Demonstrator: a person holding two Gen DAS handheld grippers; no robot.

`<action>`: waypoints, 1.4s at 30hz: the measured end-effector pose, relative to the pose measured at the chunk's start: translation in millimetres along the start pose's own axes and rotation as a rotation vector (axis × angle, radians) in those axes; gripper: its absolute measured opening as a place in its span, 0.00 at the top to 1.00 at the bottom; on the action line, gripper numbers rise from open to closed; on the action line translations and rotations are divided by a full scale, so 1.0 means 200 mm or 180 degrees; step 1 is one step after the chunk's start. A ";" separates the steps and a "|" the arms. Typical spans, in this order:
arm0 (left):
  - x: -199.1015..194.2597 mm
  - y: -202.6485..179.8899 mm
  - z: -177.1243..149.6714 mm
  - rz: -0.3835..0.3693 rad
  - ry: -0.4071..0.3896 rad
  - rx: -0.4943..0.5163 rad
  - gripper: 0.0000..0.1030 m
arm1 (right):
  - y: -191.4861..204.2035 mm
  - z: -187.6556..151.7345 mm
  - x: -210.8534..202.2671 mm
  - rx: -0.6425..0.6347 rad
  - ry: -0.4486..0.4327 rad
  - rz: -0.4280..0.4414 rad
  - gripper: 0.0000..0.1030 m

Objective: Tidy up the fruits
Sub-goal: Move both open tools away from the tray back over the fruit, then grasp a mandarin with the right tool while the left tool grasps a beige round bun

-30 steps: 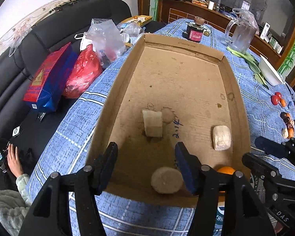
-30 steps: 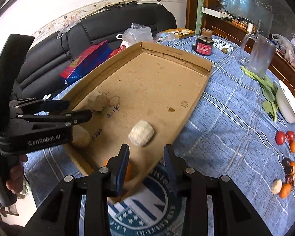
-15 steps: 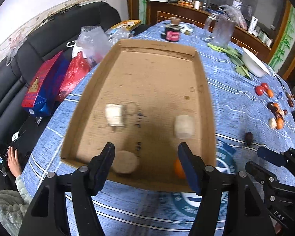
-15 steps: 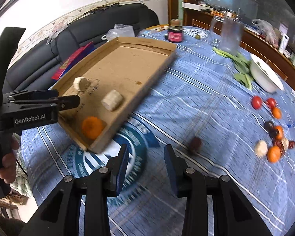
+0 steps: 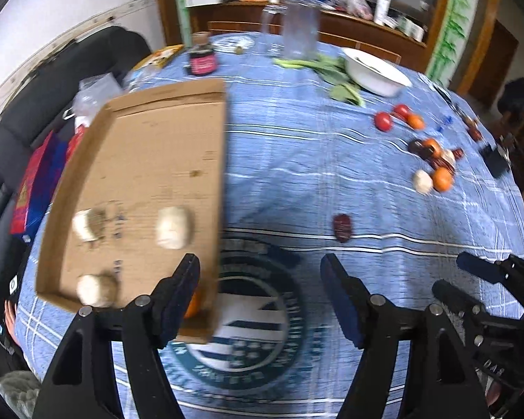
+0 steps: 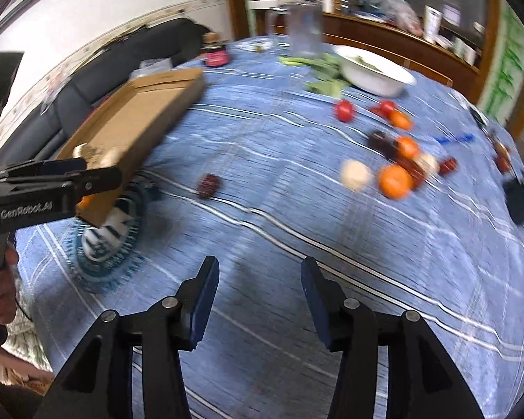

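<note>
Table under a blue checked cloth, carrying everything. Cardboard tray on its left part, with three pale fruits already inside and one orange in the near right corner, half hidden behind a gripper finger.

Left hand-held gripper hanging over bare cloth just right of the tray's near corner. Jaws just opened wider, now roughly half spread, nothing between them. Right hand-held gripper further right, also over bare cloth and tilted downward. Jaws likewise just opened to a moderate gap, empty.

Loose fruit cluster well ahead on the right side of the table: oranges, small red ones, dark ones and a pale one, several touching. Lone dark fruit lying apart between tray and cluster, nearest to both grippers. Too blurred to name its kind.

Step in hand, by judgement: a fetch, both grippers empty and aimed at the unsorted fruit.

Next move, likely: choose one piece, the lone dark one being closest. Lower open jaws to either side of it. Close gently, since it is small and may roll or bruise. Lift clear, then carry over the tray wall and set down in a free spot.
</note>
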State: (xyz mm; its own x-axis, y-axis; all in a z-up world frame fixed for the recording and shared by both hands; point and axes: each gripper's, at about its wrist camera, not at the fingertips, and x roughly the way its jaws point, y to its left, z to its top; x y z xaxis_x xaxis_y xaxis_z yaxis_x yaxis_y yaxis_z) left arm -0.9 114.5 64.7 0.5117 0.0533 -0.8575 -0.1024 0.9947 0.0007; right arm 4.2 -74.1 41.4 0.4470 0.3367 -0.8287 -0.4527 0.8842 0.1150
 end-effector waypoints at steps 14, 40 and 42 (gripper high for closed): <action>0.11 -0.34 0.04 -0.0124 0.0188 0.0396 0.31 | -0.53 0.04 0.02 0.0540 -0.0058 -0.0244 0.50; 0.32 -0.62 0.26 -0.0294 0.0333 0.0595 0.31 | -0.77 0.15 0.14 0.0495 -0.0194 -0.0009 0.68; 0.34 -0.68 0.29 -0.0350 0.0316 0.0639 0.31 | -0.80 0.10 0.10 0.0419 -0.0166 -0.0168 0.68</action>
State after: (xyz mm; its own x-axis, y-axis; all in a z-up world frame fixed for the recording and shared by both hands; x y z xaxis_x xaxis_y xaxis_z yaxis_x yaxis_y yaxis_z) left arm 97.1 -12.9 36.4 0.4230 -0.0553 -0.9044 0.1260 0.9920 -0.0017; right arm 101.6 -202.4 16.9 0.5087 0.3020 -0.8063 -0.3241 0.9348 0.1457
